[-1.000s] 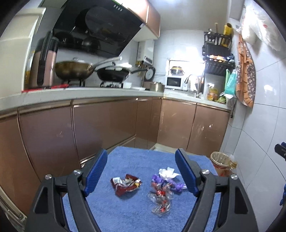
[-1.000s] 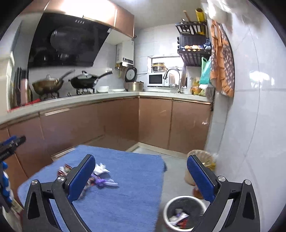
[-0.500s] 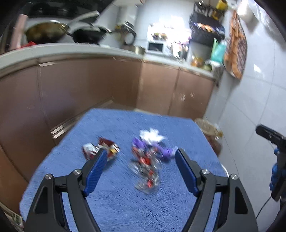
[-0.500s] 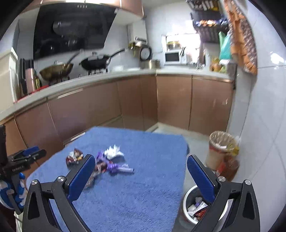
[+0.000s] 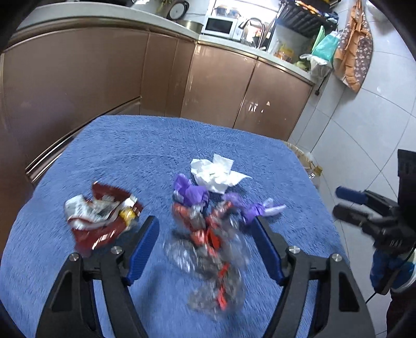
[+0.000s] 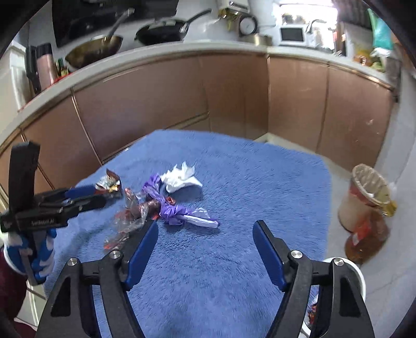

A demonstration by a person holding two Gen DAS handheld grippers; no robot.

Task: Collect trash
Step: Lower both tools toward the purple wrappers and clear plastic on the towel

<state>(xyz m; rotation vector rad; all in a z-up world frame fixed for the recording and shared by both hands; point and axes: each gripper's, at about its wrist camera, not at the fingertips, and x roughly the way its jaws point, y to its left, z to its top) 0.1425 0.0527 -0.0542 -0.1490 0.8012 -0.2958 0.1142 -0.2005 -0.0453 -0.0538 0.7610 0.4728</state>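
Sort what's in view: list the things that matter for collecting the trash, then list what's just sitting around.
For the job: red snack wrapper; clear and red wrappers; purple wrapper; white tissue; white bin; lined bin.

Lying about: wok; frying pan; microwave; blue mat.

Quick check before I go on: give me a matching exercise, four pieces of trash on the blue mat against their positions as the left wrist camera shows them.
Things:
1. red and silver foil wrapper
2. crumpled white tissue
3. clear crinkled plastic wrapper with red print
4. purple twisted plastic piece with a white end

Places:
A. farthest from the camera
B. between the left gripper's open fingers
C. left of the left finger
D. by the tip of the right finger

Pairs: 1-C, 2-A, 3-B, 4-D
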